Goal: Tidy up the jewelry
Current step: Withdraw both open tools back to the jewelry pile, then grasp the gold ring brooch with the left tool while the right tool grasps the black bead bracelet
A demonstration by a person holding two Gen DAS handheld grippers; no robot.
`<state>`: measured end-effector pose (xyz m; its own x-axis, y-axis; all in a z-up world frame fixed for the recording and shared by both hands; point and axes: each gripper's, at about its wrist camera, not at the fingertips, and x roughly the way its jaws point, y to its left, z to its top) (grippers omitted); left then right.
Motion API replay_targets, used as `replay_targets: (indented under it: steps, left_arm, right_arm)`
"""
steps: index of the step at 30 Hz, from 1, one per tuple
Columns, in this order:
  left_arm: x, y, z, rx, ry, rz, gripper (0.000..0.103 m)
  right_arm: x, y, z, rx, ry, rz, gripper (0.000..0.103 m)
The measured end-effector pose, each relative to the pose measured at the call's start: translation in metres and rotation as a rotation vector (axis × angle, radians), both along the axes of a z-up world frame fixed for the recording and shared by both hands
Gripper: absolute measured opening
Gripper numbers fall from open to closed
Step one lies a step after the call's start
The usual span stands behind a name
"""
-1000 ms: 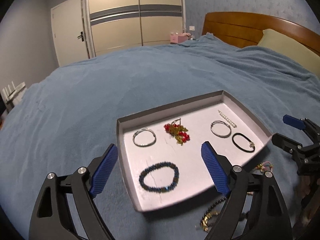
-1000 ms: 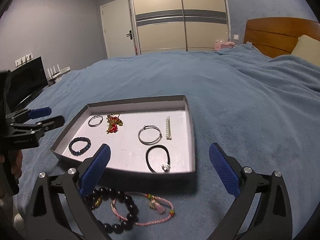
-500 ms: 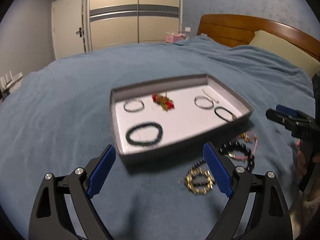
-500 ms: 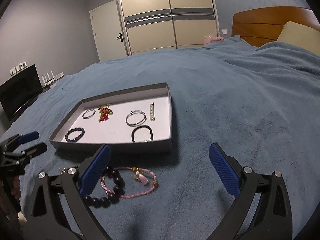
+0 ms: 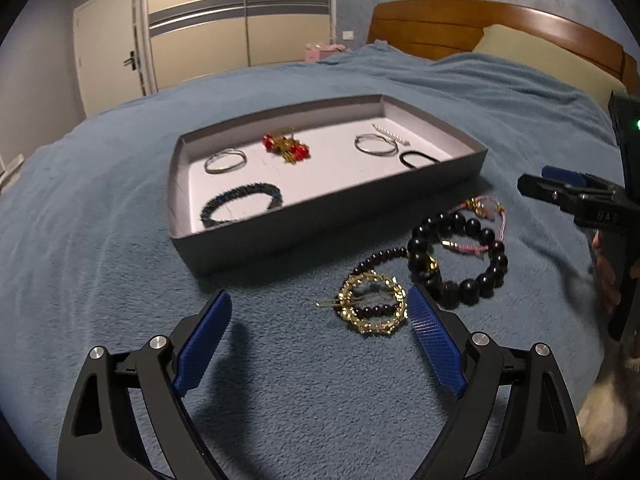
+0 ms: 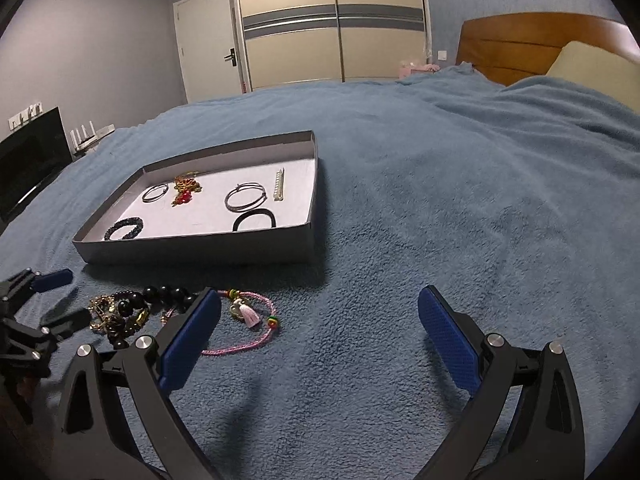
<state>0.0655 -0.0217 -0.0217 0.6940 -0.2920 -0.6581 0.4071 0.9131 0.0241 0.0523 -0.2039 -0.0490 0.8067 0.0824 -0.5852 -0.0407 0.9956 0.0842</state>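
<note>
A grey tray (image 5: 448, 180) (image 6: 200, 246) lies on the blue bedspread and holds several bracelets, a red and gold piece (image 5: 286, 148) and a black hair tie (image 5: 418, 159). In front of it on the blanket lie a gold chain bracelet (image 5: 372, 304), a black large-bead bracelet (image 5: 460, 256), a dark small-bead bracelet and a pink cord bracelet (image 6: 244, 326). My left gripper (image 5: 318, 334) is open and empty, its right finger next to the gold bracelet. My right gripper (image 6: 320, 340) is open and empty, to the right of the loose pieces.
A wooden headboard (image 5: 460, 24) and a pillow (image 5: 556, 60) are at the far right. A wardrobe (image 6: 332, 20) and a door stand behind the bed. A dark screen (image 6: 28, 160) is at the left edge of the bed.
Both grippers have pulled back from the tray toward the near side of the bed. The loose bracelets now lie close before the left gripper. Both stay open.
</note>
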Motion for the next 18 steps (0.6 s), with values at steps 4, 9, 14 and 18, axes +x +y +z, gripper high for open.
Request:
replay_targets:
  steps: [4,9,14,18]
  left_arm:
    - [-0.002,-0.006,-0.005,0.027,-0.004,-0.021,0.089]
    - [-0.003,-0.012,-0.008,0.044,-0.01,-0.057,0.086]
    - [-0.001,-0.019,-0.01,0.057,-0.003,-0.101,0.072]
    - [0.002,-0.021,-0.012,0.052,0.013,-0.128,0.066]
  right_arm:
    - [0.0,0.003,0.0,0.0,0.005,0.014,0.097]
    - [0.0,0.009,-0.001,0.002,0.009,0.034,0.097]
    - [0.0,0.01,0.0,0.012,0.011,0.041,0.097]
    - [0.001,0.009,0.0,0.027,0.014,0.043,0.097]
